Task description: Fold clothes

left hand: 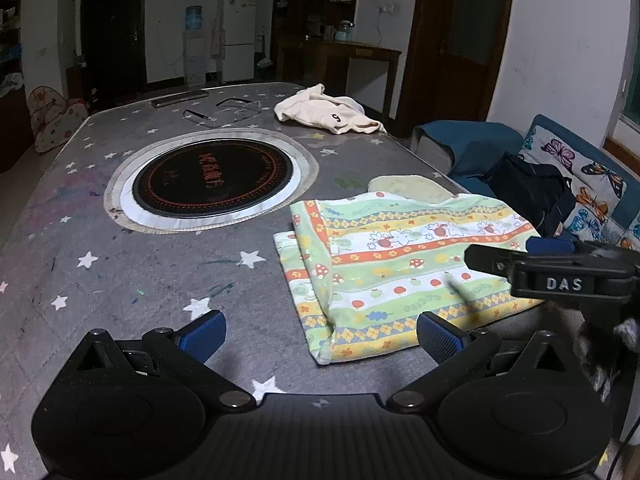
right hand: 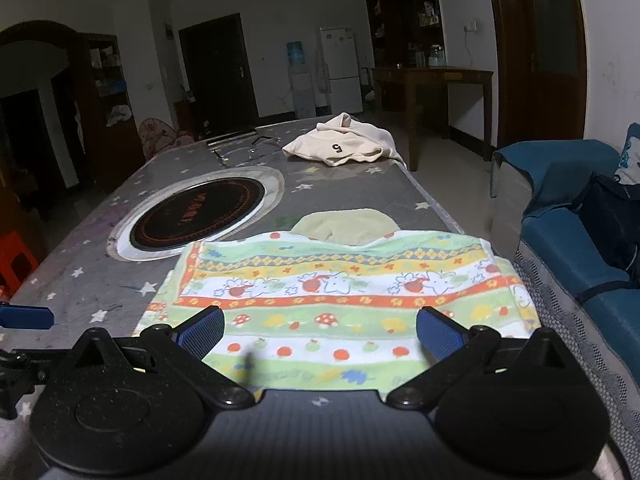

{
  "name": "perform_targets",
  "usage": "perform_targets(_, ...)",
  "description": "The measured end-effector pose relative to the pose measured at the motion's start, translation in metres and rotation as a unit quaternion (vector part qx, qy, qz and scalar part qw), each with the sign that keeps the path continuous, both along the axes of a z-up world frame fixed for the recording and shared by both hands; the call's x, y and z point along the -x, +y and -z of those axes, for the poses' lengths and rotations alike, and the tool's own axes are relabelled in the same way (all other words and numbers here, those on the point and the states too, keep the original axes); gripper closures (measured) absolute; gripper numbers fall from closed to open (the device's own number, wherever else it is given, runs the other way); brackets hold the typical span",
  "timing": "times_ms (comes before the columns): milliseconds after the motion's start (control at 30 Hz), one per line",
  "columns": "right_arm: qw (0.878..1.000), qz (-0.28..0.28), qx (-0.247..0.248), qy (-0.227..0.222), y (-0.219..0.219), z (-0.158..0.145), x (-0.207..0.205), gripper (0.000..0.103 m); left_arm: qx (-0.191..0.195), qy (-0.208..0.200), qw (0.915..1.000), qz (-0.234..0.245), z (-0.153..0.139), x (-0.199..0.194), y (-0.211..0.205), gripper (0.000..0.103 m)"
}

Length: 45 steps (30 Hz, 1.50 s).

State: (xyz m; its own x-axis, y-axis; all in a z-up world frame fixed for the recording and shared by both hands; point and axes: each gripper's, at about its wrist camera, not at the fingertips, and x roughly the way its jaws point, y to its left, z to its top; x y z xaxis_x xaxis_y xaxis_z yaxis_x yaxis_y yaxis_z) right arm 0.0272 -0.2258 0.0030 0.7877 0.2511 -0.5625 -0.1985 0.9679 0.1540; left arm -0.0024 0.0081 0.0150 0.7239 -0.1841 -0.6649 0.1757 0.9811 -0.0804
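Green striped garment (right hand: 340, 300) lies half-folded on tabletop (left hand: 140, 280). Both tools, left tool (left hand: 322, 332) and right tool (right hand: 320, 330), gape empty. Best to pinch near-edge corners evenly, lift together.

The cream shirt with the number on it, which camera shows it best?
The right wrist view: the cream shirt sits near centre and its number reads clearly. The left wrist view shows the cream shirt too, but smaller and more side-on.
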Motion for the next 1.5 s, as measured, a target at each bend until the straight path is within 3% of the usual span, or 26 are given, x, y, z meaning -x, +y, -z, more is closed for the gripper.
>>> perform_targets(400, 0.999, -0.011, 0.032, 0.011, 0.017, 0.007, 0.018, 0.000, -0.003, 0.004, 1.0000, 0.006, -0.001, 0.016, 0.002, 0.000)
perform_targets(800, 0.999, -0.025, 0.026, 0.031, 0.023, 0.013, 0.039, 0.000, -0.011, 0.009, 0.9999, -0.008, 0.008, 0.040, 0.005, 0.000)
perform_targets(1500, 0.999, -0.026, 0.027, 0.008, 0.022, 0.002, 0.093, 0.000, -0.020, -0.001, 0.9995, -0.024, 0.011, 0.093, -0.007, 0.000)
